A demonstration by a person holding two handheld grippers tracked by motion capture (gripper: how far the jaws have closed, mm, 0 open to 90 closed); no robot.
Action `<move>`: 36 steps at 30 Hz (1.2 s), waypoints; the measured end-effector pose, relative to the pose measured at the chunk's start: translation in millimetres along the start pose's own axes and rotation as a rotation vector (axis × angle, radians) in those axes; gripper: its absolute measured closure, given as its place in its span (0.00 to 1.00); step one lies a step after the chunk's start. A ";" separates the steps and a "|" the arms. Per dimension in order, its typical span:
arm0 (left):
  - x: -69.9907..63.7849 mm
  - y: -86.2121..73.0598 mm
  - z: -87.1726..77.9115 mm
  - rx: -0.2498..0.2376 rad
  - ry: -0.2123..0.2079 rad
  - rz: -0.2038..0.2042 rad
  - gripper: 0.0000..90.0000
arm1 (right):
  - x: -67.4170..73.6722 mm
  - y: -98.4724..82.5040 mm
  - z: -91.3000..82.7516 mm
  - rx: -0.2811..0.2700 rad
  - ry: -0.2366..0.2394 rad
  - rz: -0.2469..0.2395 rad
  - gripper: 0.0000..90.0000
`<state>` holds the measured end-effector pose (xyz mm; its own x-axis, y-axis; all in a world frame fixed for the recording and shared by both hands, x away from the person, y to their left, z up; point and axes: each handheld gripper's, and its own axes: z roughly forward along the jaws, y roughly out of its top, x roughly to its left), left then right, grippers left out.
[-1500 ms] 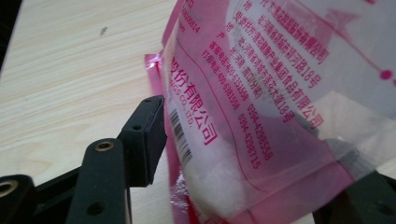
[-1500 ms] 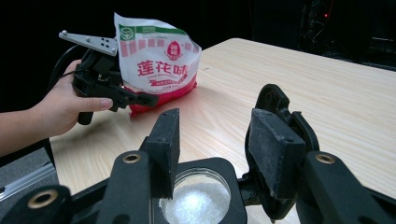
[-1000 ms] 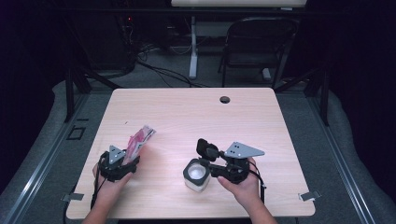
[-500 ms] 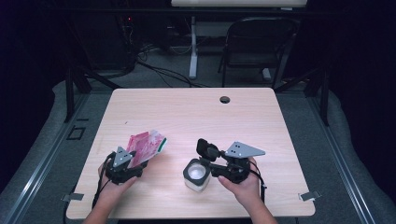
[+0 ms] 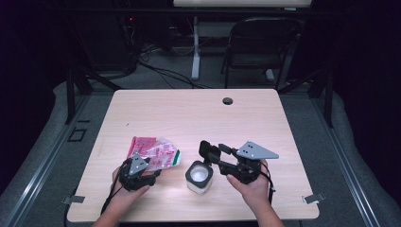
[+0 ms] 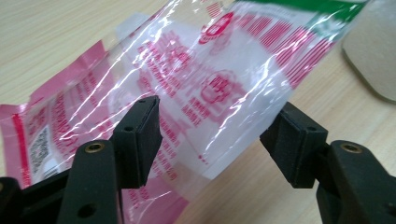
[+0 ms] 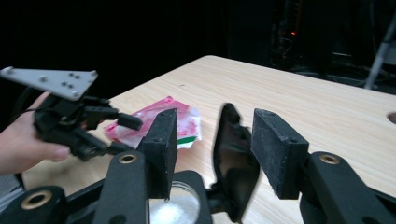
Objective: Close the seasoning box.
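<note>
The crinkled clear plastic packet with red and pink print and a green end [image 5: 153, 152] lies flat on the pale wooden table [image 5: 189, 113], at its near left, just beside the small white jar with a black flip-top collar [image 5: 199, 177]; the hinged black lid [image 7: 232, 163] stands open and upright.

The left gripper [image 5: 138, 171] straddles the packet's near end; its jaws stand wide apart and the pads do not press the film. The right gripper [image 7: 212, 156] brackets the raised lid; its jaws have just been opening, stand wide, and hold nothing.

Probable faults:
- thin film may slip or crumple if the pads close on a single loose layer;
- a pull on the packet may drag it against the jar and tip it;
- the right gripper, if it closes off-centre, may snap the lid shut or shove the unsecured jar; white contents may spill.
</note>
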<state>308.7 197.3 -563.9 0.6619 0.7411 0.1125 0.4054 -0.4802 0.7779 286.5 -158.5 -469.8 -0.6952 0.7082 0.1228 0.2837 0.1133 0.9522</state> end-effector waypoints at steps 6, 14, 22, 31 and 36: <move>-8.1 1.2 3.4 0.004 -0.023 0.015 0.42 | -7.7 -5.6 4.6 0.033 -0.026 0.013 0.55; -16.4 3.2 4.8 0.005 -0.046 0.024 0.42 | -11.2 -14.4 16.4 0.086 -0.026 0.022 0.60; -20.6 3.6 5.9 0.006 -0.056 0.030 0.42 | -12.5 -17.7 22.0 0.116 -0.019 0.007 0.72; -23.0 4.2 6.4 0.010 -0.059 0.036 0.42 | -14.6 -17.8 20.8 0.119 -0.028 0.000 0.83; -23.1 4.4 5.6 -0.002 -0.059 0.028 0.43 | -15.1 -17.8 20.3 0.122 -0.042 -0.020 0.89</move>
<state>298.7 175.4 -566.5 0.7089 0.6985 0.0981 0.3850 -0.4998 0.7759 305.3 -157.0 -494.3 -0.6743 0.7330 0.0899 0.3502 0.2102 0.9128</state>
